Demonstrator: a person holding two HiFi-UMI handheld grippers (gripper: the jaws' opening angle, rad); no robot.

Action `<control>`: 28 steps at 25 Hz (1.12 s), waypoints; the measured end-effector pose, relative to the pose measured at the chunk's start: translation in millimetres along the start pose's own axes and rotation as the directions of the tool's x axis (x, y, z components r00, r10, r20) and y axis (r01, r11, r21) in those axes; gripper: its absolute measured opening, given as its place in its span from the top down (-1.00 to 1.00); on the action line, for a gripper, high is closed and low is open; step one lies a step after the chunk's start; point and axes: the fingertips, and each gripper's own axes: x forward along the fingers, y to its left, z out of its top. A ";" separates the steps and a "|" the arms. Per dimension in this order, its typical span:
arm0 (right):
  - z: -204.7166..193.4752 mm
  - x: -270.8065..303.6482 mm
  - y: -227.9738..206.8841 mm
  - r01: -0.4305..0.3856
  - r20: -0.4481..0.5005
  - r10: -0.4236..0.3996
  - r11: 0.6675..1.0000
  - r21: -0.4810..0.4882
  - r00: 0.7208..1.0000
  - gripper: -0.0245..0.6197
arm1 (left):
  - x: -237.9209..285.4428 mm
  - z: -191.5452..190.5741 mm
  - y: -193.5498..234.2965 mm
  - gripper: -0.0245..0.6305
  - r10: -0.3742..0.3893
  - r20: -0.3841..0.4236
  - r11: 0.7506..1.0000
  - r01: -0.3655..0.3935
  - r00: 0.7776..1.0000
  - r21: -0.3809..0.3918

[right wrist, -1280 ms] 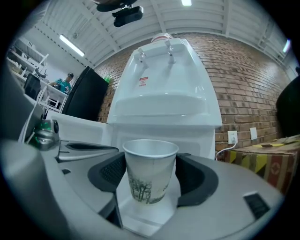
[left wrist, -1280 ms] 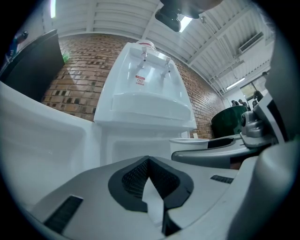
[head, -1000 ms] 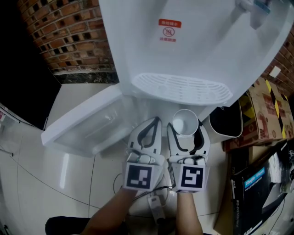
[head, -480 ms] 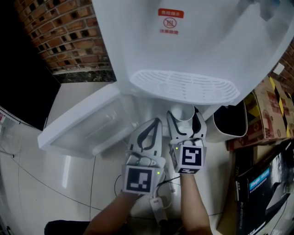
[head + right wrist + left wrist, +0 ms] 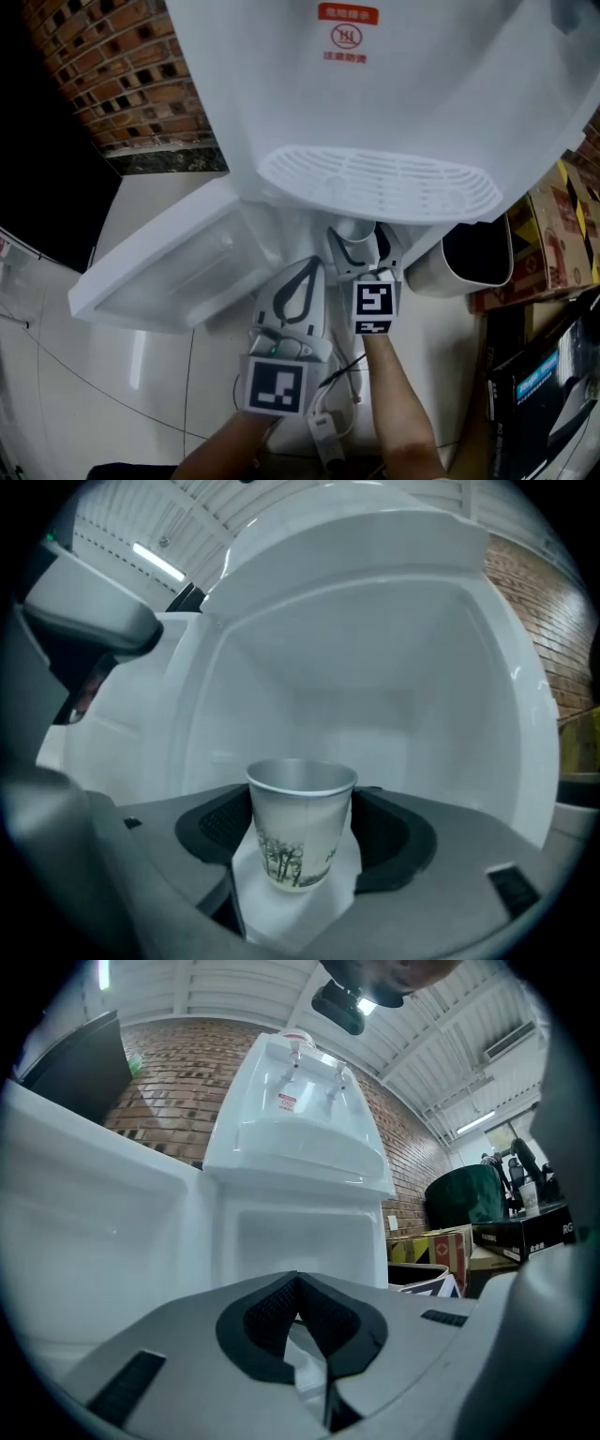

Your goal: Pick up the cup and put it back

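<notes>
Right gripper (image 5: 364,239) had gone forward and down since a second earlier. Back then its fingers sat clear of the drip tray (image 5: 375,183); now the fingertips were tucked under the tray's front edge, and the cup (image 5: 300,822) had gone with them. Left gripper (image 5: 309,267) had barely shifted.

Right fingers were clamped on the cup, one dark pad against each side of the wall just below the rim. Cup stood upright between them, mouth up, tree print facing back toward the gripper camera. Couldn't tell whether its base touched anything: only white showed under it through the gap between the fingers. Ahead of and around the right fingertips was the white recess of the water dispenser (image 5: 394,84), with its back wall well beyond the cup.

Left fingers were together, tips meeting, nothing between them. They sat just left of the right fingers and a bit further back, short of the tray edge in the head view, pointing at the same recess. Open cabinet door (image 5: 159,272) swung out to the left of the left fingers.

Right of the right fingers was a bin (image 5: 473,253) with a black liner, and beyond it a cardboard box (image 5: 553,234). Brick wall (image 5: 122,75) was far off to the left of both grippers. Behind the fingers, near the person's wrists, a white plug and cable (image 5: 323,427) lay on the floor.
</notes>
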 end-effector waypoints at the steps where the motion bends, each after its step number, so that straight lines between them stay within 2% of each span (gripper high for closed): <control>1: -4.3 4.6 0.0 0.001 -0.003 -0.001 1.000 0.000 1.000 -0.13 | -1.4 -1.3 0.4 0.93 -0.003 -0.005 1.000 0.003 1.000 0.006; 9: -47.1 29.5 -3.0 -0.011 -0.065 0.013 0.999 0.032 0.998 -0.13 | -7.1 -13.5 -2.3 0.93 -0.026 -0.042 0.999 0.028 0.999 0.032; 23: -69.0 36.3 -8.1 0.003 -0.081 0.000 0.999 0.042 0.997 -0.20 | -8.0 -21.9 5.3 0.93 -0.014 -0.051 0.999 0.016 0.999 0.039; 28: -64.8 27.6 -6.9 0.000 -0.075 0.003 0.999 0.037 0.997 -0.20 | -7.6 -23.0 6.6 0.93 -0.010 -0.053 0.999 0.012 0.999 0.040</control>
